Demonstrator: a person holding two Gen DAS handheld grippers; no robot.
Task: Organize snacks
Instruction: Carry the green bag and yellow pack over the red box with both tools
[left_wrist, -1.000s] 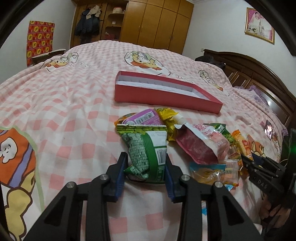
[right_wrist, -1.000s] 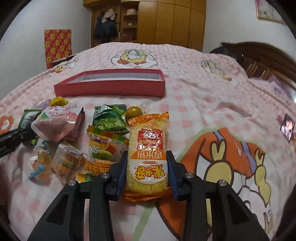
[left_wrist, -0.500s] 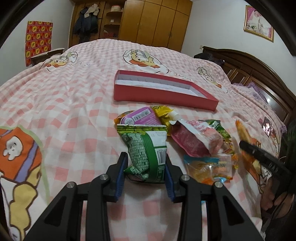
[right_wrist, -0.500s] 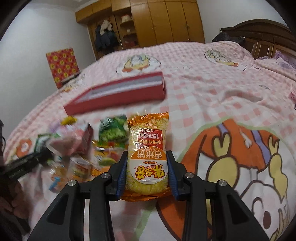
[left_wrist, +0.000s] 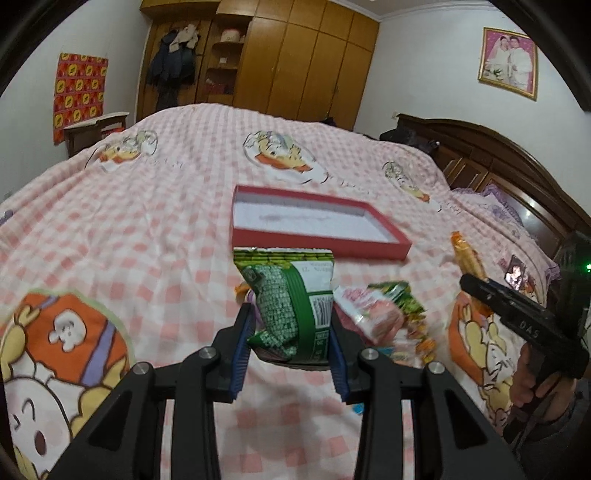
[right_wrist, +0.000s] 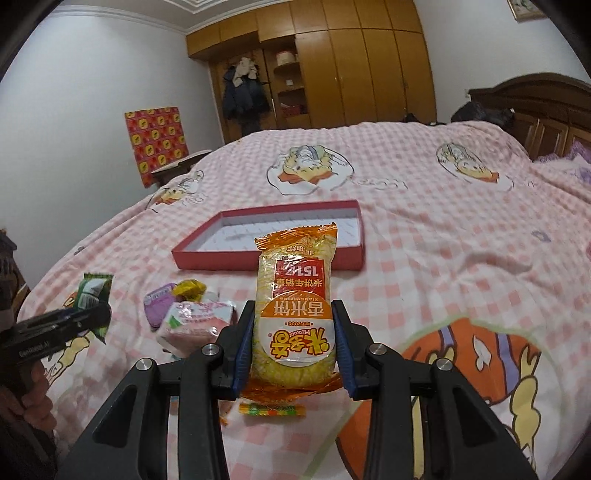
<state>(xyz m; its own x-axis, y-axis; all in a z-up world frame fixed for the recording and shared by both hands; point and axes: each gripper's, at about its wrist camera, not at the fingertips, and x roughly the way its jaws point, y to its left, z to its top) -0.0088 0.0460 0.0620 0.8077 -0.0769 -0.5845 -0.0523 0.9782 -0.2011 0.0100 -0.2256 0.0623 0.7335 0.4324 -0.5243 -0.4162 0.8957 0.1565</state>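
My left gripper (left_wrist: 291, 350) is shut on a green snack packet (left_wrist: 291, 299) and holds it up above the bed. My right gripper (right_wrist: 294, 349) is shut on an orange rice-cracker packet (right_wrist: 295, 314), also lifted. A shallow red box (left_wrist: 314, 225) with a white inside lies open and empty on the pink checked bedspread beyond both packets; it also shows in the right wrist view (right_wrist: 273, 236). A pile of loose snacks (left_wrist: 384, 317) lies on the bed below the grippers, seen in the right wrist view (right_wrist: 192, 314) too.
The bed's dark wooden headboard (left_wrist: 517, 173) runs along the right. A wooden wardrobe (left_wrist: 288, 59) stands behind the bed. A small side table (left_wrist: 96, 127) stands at the far left. The other gripper (left_wrist: 517, 321) shows at the right edge of the left wrist view.
Both grippers have lifted their packets off the bed and risen. The red box now shows more from above, with its white inside in view.
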